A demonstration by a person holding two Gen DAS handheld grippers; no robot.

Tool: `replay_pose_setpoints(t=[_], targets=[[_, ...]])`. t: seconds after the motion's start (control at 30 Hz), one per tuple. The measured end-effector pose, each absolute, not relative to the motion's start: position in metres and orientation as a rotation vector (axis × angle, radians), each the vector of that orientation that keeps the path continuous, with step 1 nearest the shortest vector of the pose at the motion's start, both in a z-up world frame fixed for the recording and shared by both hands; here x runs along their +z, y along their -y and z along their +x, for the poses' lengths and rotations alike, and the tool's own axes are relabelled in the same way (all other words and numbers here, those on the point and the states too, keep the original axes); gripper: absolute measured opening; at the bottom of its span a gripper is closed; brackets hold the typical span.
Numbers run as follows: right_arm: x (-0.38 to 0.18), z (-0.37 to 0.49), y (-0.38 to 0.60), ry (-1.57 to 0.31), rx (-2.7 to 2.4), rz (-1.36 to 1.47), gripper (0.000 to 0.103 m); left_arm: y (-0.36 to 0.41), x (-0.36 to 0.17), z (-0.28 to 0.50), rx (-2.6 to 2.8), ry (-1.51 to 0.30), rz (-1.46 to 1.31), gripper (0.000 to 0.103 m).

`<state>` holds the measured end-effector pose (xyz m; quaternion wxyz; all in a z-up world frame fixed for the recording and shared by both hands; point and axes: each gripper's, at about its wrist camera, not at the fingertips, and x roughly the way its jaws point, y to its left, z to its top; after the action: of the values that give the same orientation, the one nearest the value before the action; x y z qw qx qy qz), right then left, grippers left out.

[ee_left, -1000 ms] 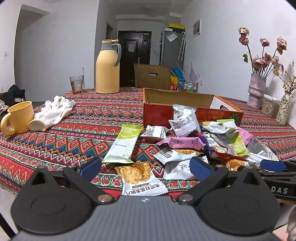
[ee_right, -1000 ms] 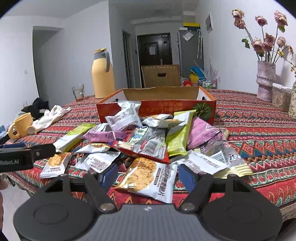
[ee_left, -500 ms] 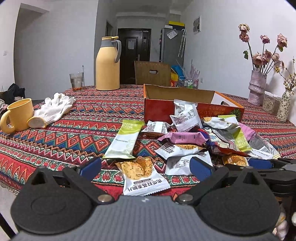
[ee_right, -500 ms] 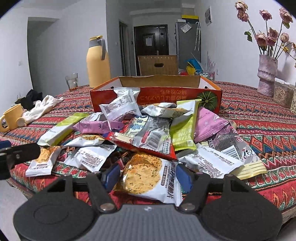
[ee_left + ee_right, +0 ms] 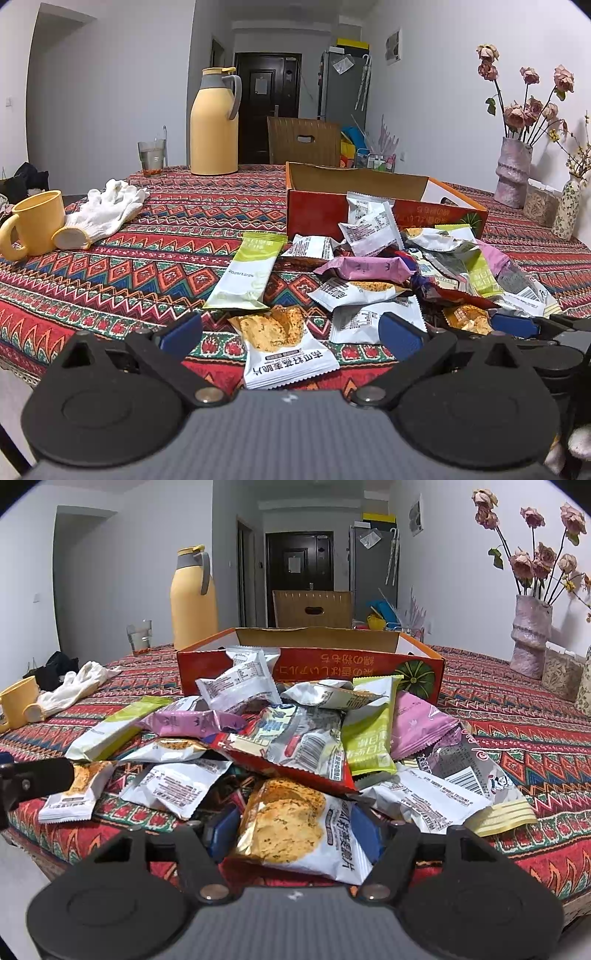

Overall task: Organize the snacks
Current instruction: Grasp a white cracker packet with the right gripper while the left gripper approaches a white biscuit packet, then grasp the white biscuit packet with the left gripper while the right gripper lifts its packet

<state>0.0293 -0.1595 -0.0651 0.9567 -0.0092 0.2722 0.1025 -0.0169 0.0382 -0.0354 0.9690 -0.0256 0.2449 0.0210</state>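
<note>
Right wrist view first: my right gripper (image 5: 291,829) straddles the cracker packet (image 5: 295,830) at the near edge of the table, jaws closing around it, a blue pad at each side of the wrapper; I cannot tell whether they touch it yet. To do this well, I judge I should finish the squeeze on the packet's flat sides, gently enough not to crush the crackers, and lift straight up so its far edge slides clear of the red packet (image 5: 291,753) resting over it. My left gripper (image 5: 290,334) hovers with jaws wide and empty, a second cracker packet (image 5: 280,343) lying between its pads on the tablecloth (image 5: 129,273). Beyond lies the heap of snacks (image 5: 314,720), loosely overlapped. Farthest stands the open orange box (image 5: 314,661), where I expect these belong; its near wall calls for a high carry.
</note>
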Motion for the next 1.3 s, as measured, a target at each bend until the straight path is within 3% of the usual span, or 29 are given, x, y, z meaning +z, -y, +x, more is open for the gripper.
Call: replay_pose_setpoints(t=[0.27, 0.53, 0.63, 1.3], targets=[[-0.066, 0.024, 0.160, -0.537, 0.222, -0.028, 0.052, -0.039, -0.036, -0.017, 0.045, -0.497, -0.057, 0.103], [-0.062, 0.020, 0.169, -0.524, 0.244, 0.017, 0.032, -0.039, -0.036, -0.017, 0.047, -0.497, -0.059, 0.103], [-0.060, 0.018, 0.174, -0.517, 0.248, 0.040, 0.029, -0.039, -0.036, -0.017, 0.047, -0.497, -0.059, 0.103], [-0.032, -0.008, 0.199, -0.379, 0.204, 0.082, 0.025, -0.048, -0.042, -0.007, 0.076, -0.538, -0.078, 0.103]])
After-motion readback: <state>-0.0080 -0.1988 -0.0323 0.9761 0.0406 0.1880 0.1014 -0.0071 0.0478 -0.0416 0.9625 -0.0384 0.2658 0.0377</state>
